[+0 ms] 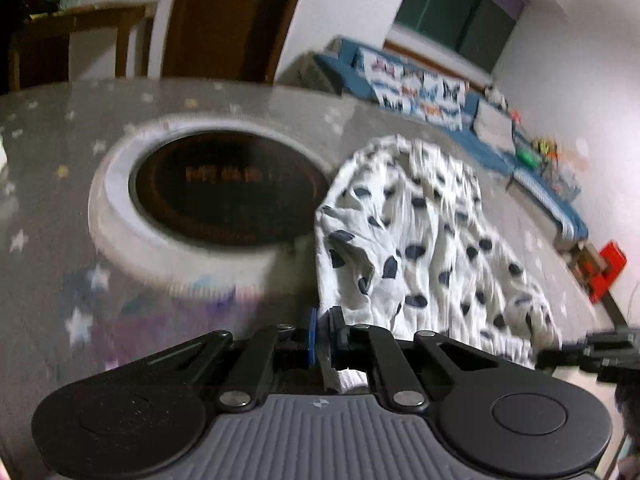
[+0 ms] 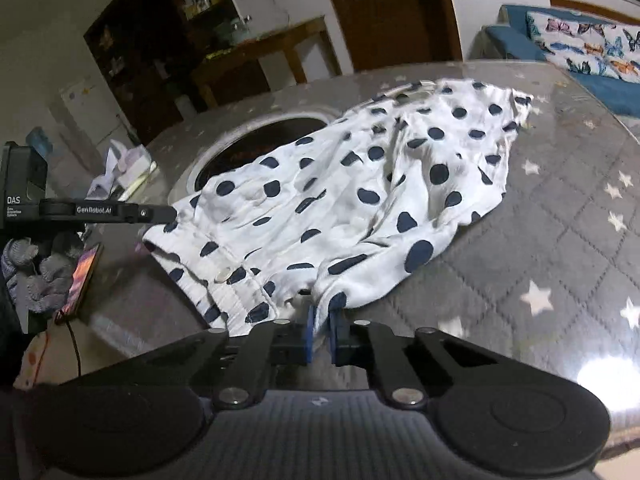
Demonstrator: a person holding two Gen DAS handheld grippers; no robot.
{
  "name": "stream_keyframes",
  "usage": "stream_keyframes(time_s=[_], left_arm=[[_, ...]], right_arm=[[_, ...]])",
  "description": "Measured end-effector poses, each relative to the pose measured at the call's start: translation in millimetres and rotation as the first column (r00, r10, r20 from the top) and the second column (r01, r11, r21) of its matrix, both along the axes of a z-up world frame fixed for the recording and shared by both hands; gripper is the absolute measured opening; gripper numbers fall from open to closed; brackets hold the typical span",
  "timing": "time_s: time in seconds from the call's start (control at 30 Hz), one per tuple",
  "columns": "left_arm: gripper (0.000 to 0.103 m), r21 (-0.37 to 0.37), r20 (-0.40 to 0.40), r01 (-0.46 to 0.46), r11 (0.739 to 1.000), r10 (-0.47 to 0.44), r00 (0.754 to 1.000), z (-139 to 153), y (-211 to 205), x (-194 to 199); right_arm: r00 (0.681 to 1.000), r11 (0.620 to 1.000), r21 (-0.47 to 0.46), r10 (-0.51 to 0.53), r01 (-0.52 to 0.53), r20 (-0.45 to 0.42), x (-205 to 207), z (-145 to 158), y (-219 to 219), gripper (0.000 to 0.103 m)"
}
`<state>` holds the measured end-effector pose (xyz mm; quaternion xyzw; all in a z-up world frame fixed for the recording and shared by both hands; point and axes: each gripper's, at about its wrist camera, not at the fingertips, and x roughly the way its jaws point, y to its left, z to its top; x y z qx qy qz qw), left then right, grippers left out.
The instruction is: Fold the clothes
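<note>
A white garment with navy polka dots [image 2: 360,184] lies crumpled on the round table [image 2: 560,240], partly over the dark round inset [image 2: 256,140] at its middle. In the right wrist view my right gripper [image 2: 322,322] is shut on the garment's near corner, with white cloth pinched between the blue pads. My left gripper [image 2: 170,214] reaches in from the left and holds the waistband edge. In the left wrist view the left gripper [image 1: 324,332] is shut on the edge of the spotted garment [image 1: 420,240], which spreads away to the right. The right gripper [image 1: 592,354] shows at the right edge.
A phone [image 2: 82,280] with a lit screen lies at the table's left edge, beside a hand in a grey glove [image 2: 36,272]. Papers and a box [image 2: 128,164] sit further back. A blue sofa with butterfly cushions [image 2: 580,48] stands beyond the table.
</note>
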<state>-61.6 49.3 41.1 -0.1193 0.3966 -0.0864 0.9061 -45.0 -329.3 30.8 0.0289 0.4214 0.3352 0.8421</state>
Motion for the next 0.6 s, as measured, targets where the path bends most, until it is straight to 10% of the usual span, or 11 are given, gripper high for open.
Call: stream_keyframes(time_s=[0.6], left_arm=[[0.035, 0.054, 0.086, 0.11, 0.992, -0.115, 0.99, 22, -42, 32]], right_arm=[[0.956, 0.967, -0.027, -0.245, 0.253, 0.164, 125, 35, -44, 0.047]])
